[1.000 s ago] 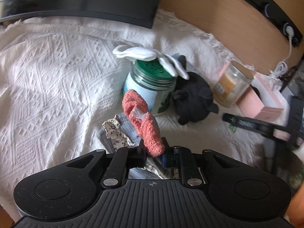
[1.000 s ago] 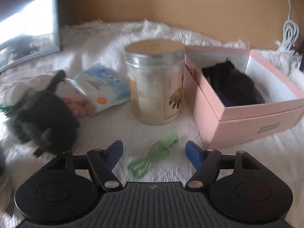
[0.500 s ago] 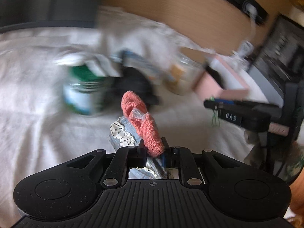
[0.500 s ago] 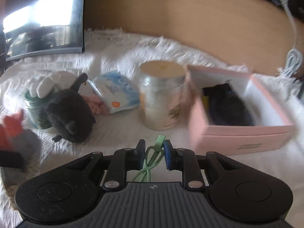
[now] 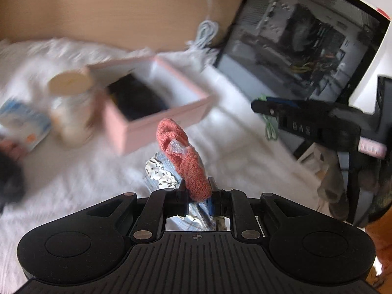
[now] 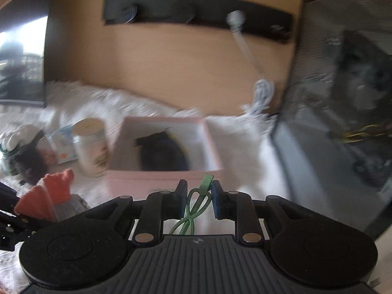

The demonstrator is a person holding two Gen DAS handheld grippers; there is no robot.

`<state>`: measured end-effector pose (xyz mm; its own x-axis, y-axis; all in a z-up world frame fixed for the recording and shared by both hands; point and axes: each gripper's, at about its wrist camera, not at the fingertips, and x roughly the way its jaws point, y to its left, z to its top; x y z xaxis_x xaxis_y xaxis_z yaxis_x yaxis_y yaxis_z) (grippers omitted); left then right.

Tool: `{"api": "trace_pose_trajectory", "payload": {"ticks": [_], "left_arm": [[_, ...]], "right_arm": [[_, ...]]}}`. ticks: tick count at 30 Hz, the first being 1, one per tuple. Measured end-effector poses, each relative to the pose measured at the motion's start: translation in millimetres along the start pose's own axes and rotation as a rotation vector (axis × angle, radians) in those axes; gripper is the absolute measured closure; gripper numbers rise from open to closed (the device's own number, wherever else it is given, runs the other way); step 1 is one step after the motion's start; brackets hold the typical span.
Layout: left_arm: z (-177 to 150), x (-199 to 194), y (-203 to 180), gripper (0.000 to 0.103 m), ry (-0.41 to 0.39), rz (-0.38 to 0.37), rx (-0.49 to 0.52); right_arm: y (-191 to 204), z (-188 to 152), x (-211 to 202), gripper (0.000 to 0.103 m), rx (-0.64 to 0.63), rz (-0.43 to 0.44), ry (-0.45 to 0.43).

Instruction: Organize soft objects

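Note:
My left gripper [image 5: 197,192] is shut on a coral knit sock [image 5: 183,156] bundled with patterned blue-and-white socks [image 5: 159,171], held above the white bedspread. An open pink box [image 5: 156,112] with a dark item [image 5: 137,100] inside lies ahead to the left. My right gripper [image 6: 197,198] is shut on a green elastic band [image 6: 196,205], raised in front of the pink box [image 6: 166,181]. The sock bundle shows at the left of the right wrist view [image 6: 46,196]. The right gripper with the band shows at the right of the left wrist view [image 5: 269,122].
A glass jar with a cream lid [image 5: 71,107] stands left of the box, a blue-white packet [image 5: 22,125] beyond it. A black plush [image 6: 31,161] and a green-lidded jar [image 6: 7,156] are at far left. A computer case [image 5: 306,49] stands on the right, a wooden headboard [image 6: 159,61] behind.
The right gripper closed on the green band and lifted it toward the pink box. The left gripper swung right with the socks, from the green-lidded jar to the box.

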<state>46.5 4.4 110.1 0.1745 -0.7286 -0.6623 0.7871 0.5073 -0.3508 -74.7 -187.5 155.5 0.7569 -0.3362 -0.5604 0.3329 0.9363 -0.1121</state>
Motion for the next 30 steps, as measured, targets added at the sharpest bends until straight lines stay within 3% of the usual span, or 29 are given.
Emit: {"api": "trace_pose_trajectory", "payload": {"ticks": [5,8,12,14,16,18,22,25,28,30], "left_arm": [[58,26,0,0.086,-0.081,0.043,0.038],[93,43,3,0.086,-0.099,0.111,0.03],[134,70,18,0.086,-0.128,0.218,-0.005],[148,85,32,0.085,-0.145,0.249,-0.078],[154,105,48,0.083,-0.098,0.232,-0.183],[148,132,59,0.08,-0.02,0.208,-0.196],[128,192,39,0.067,0.209,0.446,0.095],[122,195,33,0.065,0.184,0.497,0.159],[128,180,46,0.067,0.105,0.469,0.02],[130,156,53,0.068,0.009,0.388,-0.071]], "right_arm": [[-38,-1,0,0.082,0.017,-0.008,-0.04],[-47,-2,12,0.083,0.02,0.021,-0.048],[-52,0,22,0.083,0.028,0.076,-0.069],[-52,-2,28,0.083,0.027,0.104,-0.068],[-52,-3,35,0.083,0.024,0.132,-0.06],[-53,-5,43,0.083,0.021,0.153,-0.055],[-58,-4,61,0.083,0.024,0.173,-0.022],[-57,-2,70,0.083,0.005,0.18,-0.023],[-58,2,78,0.083,-0.009,0.187,-0.028],[-58,6,82,0.083,-0.012,0.186,-0.036]]}}
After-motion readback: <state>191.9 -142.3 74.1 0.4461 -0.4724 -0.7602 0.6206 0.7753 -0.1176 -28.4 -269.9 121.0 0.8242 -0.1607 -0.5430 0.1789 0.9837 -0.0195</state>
